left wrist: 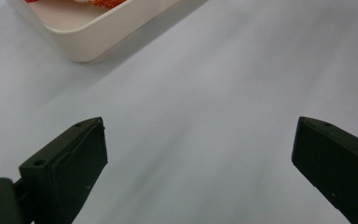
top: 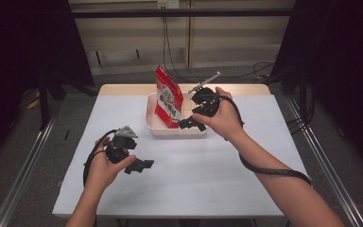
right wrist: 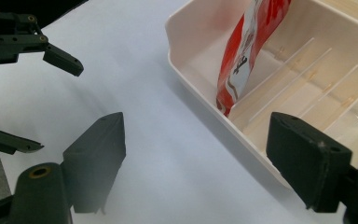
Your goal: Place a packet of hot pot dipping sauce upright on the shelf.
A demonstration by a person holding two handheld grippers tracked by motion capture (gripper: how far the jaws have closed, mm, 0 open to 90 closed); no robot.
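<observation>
A red snack bag (top: 168,97) stands upright in a white ribbed tray (top: 177,131) at the back middle of the white table (top: 203,184). In the right gripper view the bag (right wrist: 244,56) leans against the tray's near wall (right wrist: 193,81). My right gripper (top: 194,113) is open with nothing in it and hovers at the tray's front right, just clear of the bag; its jaws (right wrist: 196,121) straddle the tray's rim. My left gripper (top: 141,158) is open and empty above the bare table, left and in front of the tray, with its jaws (left wrist: 200,126) spread wide. A corner of the tray (left wrist: 88,44) lies beyond them.
Several low ridges (right wrist: 307,70) run across the tray's floor. The left gripper (right wrist: 51,100) appears far off in the right gripper view. Cables (top: 170,52) hang behind the table, and metal rails (top: 23,165) run along the floor on both sides.
</observation>
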